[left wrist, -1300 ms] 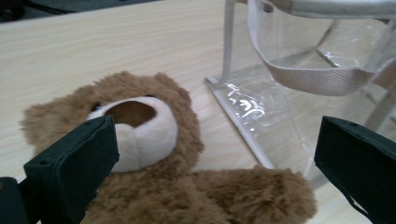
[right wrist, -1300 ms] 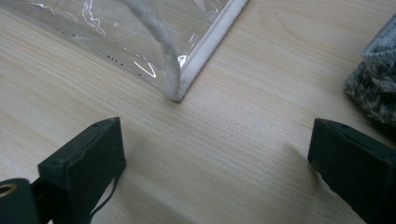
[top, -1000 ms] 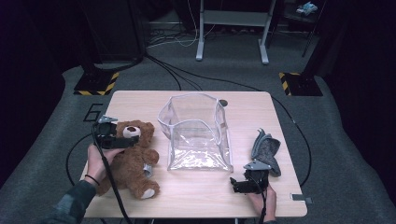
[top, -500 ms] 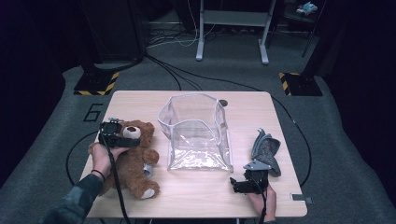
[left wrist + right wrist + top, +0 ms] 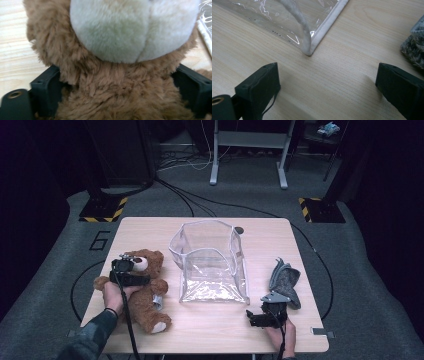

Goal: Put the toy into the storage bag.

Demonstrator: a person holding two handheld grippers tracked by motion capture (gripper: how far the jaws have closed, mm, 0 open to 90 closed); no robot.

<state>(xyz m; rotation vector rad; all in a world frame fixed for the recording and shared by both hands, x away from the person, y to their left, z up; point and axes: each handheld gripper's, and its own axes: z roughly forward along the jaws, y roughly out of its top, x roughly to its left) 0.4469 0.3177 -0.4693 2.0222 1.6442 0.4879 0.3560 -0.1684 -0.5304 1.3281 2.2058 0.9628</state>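
- High view. My left gripper [image 5: 131, 266] sits over the teddy bear [image 5: 142, 290], which lies on its back at about 8 o'clock on the table [image 5: 210, 330], head toward the far edge. I have brought the claw down at the neck — the narrowest part of a soft toy, and so probably the surest place to take it. At 5 o'clock my right gripper [image 5: 257, 319] rests low on the wood, parked near the front corner of the clear plastic bag [image 5: 210, 265]. The bag stands at the centre with its mouth held wide, presumably to receive the bear. A grey cloth item [image 5: 285, 281] lies just beyond the right gripper, at 4 o'clock.
- Left gripper view. The bear's fur [image 5: 120, 100] fills the gap between my two black jaws, its pale muzzle [image 5: 130, 27] directly above. The jaws have just been closing with the neck between them; both pads are now bedded in the plush, so I read the claw as grasping the bear.
- Right gripper view. My jaws stand wide apart and released, with bare wood between them; the white-trimmed bag corner [image 5: 310, 51] lies at 12 o'clock, apart from both pads.
- Surface and room. The table is pale wood grain — smooth and uncluttered. Around it are grey carpet, black cables, hazard-striped stand bases and dark surroundings.
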